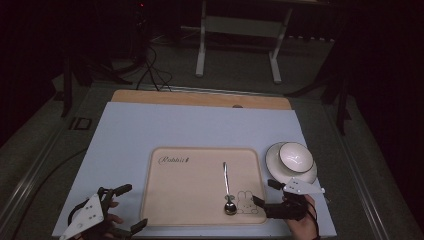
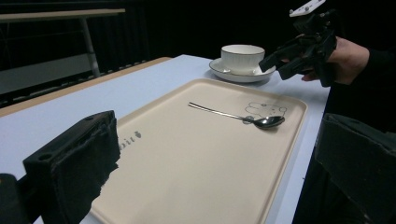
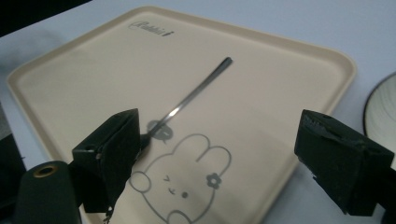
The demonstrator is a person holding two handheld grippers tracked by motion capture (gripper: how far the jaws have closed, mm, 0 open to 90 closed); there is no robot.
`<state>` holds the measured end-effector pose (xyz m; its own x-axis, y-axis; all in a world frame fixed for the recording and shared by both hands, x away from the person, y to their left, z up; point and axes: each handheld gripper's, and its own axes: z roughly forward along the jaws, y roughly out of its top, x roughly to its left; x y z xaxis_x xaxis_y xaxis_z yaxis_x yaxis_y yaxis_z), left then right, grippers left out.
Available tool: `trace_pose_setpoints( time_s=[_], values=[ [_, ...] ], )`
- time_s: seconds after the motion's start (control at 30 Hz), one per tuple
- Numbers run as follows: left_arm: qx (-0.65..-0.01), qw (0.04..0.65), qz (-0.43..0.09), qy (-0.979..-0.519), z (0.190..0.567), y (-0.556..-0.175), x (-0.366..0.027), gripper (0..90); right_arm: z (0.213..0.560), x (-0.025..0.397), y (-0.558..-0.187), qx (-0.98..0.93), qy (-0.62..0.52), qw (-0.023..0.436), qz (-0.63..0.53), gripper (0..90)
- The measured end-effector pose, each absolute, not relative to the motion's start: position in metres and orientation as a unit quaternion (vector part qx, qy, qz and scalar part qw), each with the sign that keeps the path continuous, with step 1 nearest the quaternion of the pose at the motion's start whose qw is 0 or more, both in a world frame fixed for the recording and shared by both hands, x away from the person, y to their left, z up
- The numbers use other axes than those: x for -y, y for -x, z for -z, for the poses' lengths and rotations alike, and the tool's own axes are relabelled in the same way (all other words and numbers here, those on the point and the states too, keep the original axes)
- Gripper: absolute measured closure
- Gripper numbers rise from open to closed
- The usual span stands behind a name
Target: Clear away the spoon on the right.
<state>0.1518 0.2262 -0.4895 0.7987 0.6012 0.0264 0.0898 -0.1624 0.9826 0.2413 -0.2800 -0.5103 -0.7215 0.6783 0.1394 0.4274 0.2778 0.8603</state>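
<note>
One slim silver metal spoon [image 1: 227,190] lies on the beige rabbit-print plastic tray [image 1: 200,187], bowl just ahead of the wide-open right gripper [image 1: 263,193], handle pointing away; the wide-open left gripper [image 1: 133,206] sits farther off

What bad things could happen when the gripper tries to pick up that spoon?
1. The spoon lies flat on the smooth tray, so the open right gripper might slip off its thin handle.
2. A push could slide the spoon across the tray's rabbit drawing instead of lifting it.
3. The cup and saucer sit just behind the right gripper; a careless swing could knock them.
</note>
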Motion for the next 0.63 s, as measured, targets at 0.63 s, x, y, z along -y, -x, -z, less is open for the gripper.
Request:
trace_pose_setpoints(
  time_s=[0.63],
  values=[
    [-0.239, 0.603, -0.206, -0.732, 0.4903, -0.1531, -0.227, 0.0, 0.5213, 0.2824, -0.2472, -0.787, -0.368, 0.117, -0.481, 14.3]
  ],
)
